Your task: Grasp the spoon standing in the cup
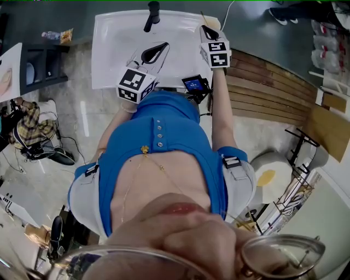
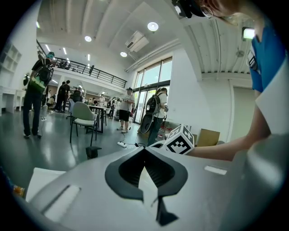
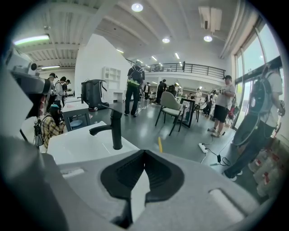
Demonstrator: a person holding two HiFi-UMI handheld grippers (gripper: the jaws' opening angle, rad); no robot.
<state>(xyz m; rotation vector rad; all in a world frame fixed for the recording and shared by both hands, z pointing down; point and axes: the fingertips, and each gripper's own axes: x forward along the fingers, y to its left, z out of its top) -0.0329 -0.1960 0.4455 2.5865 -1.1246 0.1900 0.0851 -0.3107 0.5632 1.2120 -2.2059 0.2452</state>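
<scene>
The left gripper (image 1: pixel 159 50) is hovering over the white basin (image 1: pixel 112 52), its jaws pressing together on nothing. The right gripper (image 1: pixel 207 31) is hanging near the black tap (image 1: pixel 152 15), its jaws likewise meeting, empty.

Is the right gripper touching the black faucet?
Apart. The head view shows bare white sink between the right gripper and the faucet.

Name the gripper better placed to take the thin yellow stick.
The right gripper: the yellow stick rises just beyond its shut jaws; the left gripper sits farther left.
</scene>
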